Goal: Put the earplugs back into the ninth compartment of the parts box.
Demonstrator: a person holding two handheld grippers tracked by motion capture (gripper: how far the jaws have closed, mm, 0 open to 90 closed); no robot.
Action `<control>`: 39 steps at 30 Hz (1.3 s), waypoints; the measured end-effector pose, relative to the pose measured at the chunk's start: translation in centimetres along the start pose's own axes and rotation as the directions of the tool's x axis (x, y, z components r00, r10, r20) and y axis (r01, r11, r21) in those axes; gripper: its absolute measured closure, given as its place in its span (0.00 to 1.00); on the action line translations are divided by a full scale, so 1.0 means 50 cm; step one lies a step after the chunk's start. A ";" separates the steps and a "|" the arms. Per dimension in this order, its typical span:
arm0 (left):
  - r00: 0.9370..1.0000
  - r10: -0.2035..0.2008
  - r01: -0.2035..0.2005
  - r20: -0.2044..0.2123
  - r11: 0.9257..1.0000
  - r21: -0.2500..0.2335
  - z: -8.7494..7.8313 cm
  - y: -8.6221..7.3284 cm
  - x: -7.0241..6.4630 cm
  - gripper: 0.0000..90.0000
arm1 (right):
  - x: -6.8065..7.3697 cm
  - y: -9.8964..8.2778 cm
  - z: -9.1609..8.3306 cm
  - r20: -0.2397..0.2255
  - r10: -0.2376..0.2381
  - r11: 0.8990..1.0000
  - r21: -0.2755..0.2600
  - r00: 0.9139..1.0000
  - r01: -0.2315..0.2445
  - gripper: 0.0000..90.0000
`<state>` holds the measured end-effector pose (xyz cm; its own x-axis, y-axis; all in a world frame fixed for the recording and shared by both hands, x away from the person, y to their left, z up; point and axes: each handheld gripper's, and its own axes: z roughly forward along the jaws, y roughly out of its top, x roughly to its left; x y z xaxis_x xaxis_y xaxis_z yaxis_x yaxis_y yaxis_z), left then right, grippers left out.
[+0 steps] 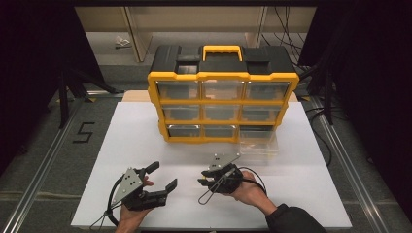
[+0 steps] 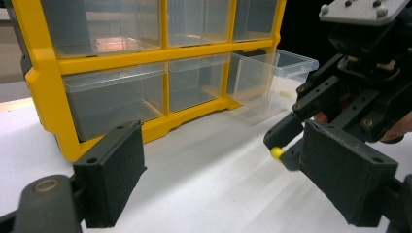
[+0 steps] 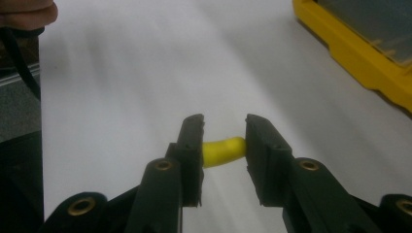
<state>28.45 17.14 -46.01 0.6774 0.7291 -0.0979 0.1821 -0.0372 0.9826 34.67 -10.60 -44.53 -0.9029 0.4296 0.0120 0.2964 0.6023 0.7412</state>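
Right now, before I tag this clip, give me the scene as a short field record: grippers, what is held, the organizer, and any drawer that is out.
left gripper: open, holding nothing, above the white table
right gripper: shut on a small yellow piece, pinched between its jaws
yellow piece: short, rounded, slightly bent; also visible at the jaw tips from the left gripper view
organizer: yellow and black drawer cabinet with a yellow handle, three rows of three clear drawers
pulled-out drawer: bottom right, clear, extended toward the person
drawer contents: too faint to tell

Inventory: one yellow-and-black drawer cabinet point(image 1: 222, 92) holding nine clear drawers, one drawer point(image 1: 259, 142) pulled out; two claws, left point(image 1: 159, 175) and right point(image 1: 203, 177); one small yellow piece point(image 3: 222, 151); one white desk point(image 1: 136, 145).
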 end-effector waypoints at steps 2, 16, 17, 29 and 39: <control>1.000 0.000 0.000 0.000 1.000 -0.001 0.000 0.000 0.000 0.18 | -0.003 0.002 -0.006 0.005 0.006 1.000 -0.009 1.000 -0.006 0.77; 1.000 -0.002 0.002 0.001 1.000 -0.001 0.000 0.000 0.000 0.18 | -0.029 0.013 -0.049 0.042 0.027 0.997 -0.075 0.999 -0.024 0.77; 1.000 -0.002 0.002 0.001 1.000 -0.001 0.000 0.000 0.000 0.18 | -0.030 0.014 -0.053 0.044 0.032 0.996 -0.082 0.999 -0.028 0.77; 1.000 -0.001 0.001 0.000 1.000 0.000 0.000 0.000 0.000 0.18 | -0.052 0.022 -0.095 0.077 0.056 0.989 -0.144 0.995 -0.045 0.77; 1.000 0.001 -0.001 0.000 1.000 -0.001 0.000 0.000 0.000 0.18 | -0.065 0.023 -0.117 0.097 0.073 0.984 -0.172 0.993 -0.056 0.77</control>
<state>28.46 17.16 -46.01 0.6776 0.7289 -0.0974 0.1808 -0.0367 0.9828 36.15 -15.24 -39.77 -0.8445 0.5355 0.0011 0.2883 0.4529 0.8436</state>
